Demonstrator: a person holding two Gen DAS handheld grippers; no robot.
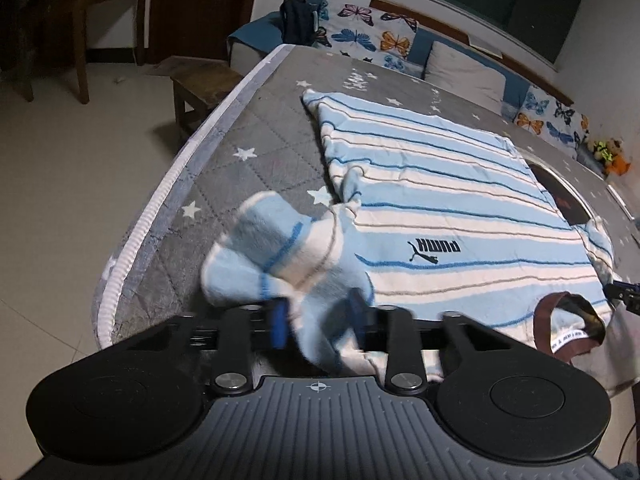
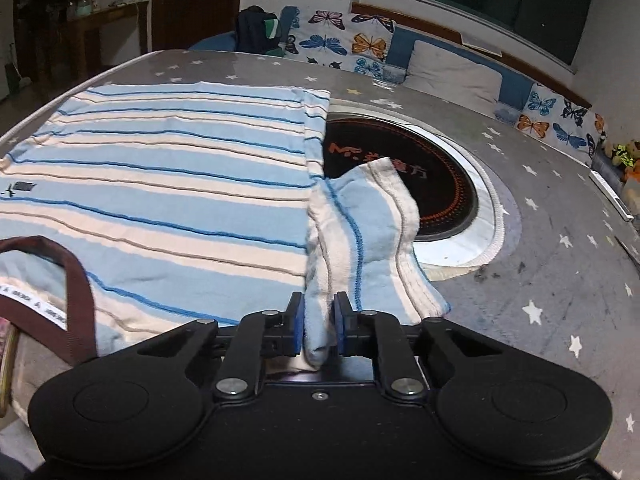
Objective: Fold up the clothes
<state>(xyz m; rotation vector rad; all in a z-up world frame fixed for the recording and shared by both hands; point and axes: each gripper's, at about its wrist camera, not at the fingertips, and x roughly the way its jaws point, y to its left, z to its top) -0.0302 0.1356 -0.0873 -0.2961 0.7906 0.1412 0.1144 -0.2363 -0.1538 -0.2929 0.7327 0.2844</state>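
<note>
Left wrist view is showing 1 shirt, striped blue/white w/ thin dark-blue lines, lying flat on a grey star-print cover over a round table. 2 sleeves, 1 per gripper. Brown collar is sitting at the near edge, hem at the far side, so the shirt's long axis is running away from the cameras; the chest logo is reading upside down from here. Left gripper is pinching the left sleeve, which is bunched and lifted off the cover; fingers nearly closed on the cloth, though motion blur is hiding the exact gap.

Right wrist view: right gripper is clamping the right sleeve, blue pads pressing in on a fold of it w/ only cloth between. That sleeve is draping partly over 1 black round cooktop set in the table. Along the far wall, a bench w/ butterfly-print cushions is standing.
</note>
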